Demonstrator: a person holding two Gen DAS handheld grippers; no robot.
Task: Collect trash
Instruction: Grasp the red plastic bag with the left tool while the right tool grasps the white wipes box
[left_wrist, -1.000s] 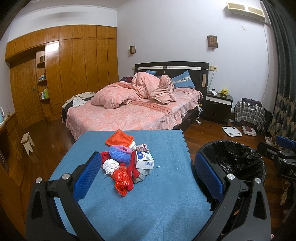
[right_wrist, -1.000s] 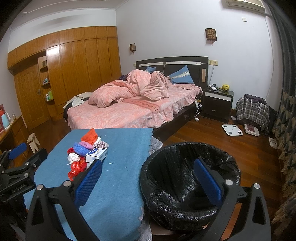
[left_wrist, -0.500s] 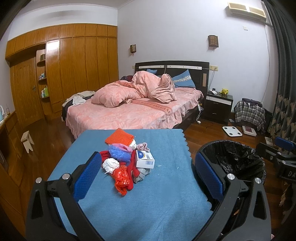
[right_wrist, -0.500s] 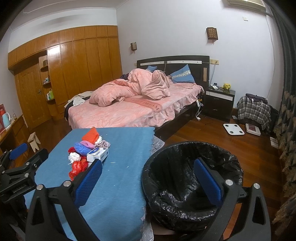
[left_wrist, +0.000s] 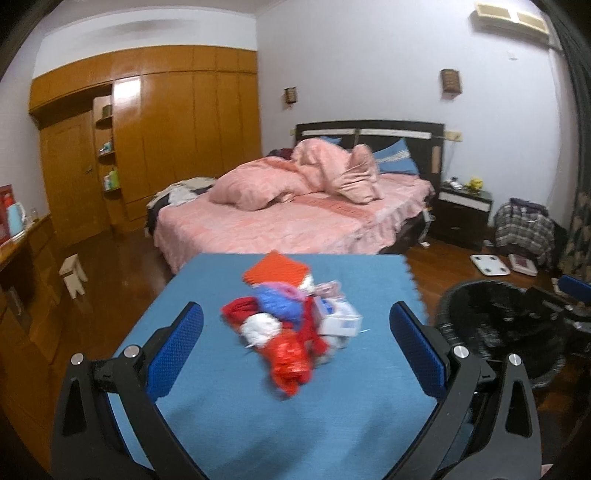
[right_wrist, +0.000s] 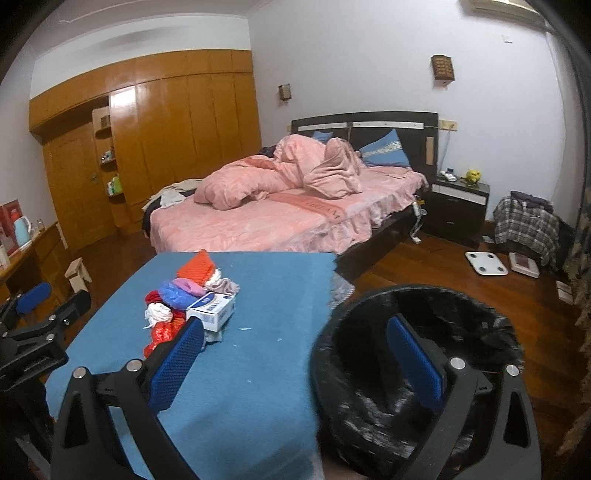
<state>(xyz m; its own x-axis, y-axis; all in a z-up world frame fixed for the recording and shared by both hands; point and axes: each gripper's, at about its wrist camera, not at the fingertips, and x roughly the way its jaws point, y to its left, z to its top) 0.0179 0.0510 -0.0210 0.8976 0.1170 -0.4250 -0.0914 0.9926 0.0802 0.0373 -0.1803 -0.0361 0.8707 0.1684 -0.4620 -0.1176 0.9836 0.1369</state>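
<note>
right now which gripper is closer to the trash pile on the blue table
Left. The left gripper faces the trash pile, which sits between its open fingers; the right gripper is off to the pile's right, by the bin.

The trash (left_wrist: 291, 325) lies in one loose heap near the middle of the blue-covered table (left_wrist: 229, 413): an orange ridged piece at the far end, crumpled blue, pink, white and red bags, and a white box (right_wrist: 211, 311) with blue print at the heap's right edge. The bin (right_wrist: 417, 369), lined with a black bag and standing open, sits just beside the table's right edge.
</note>
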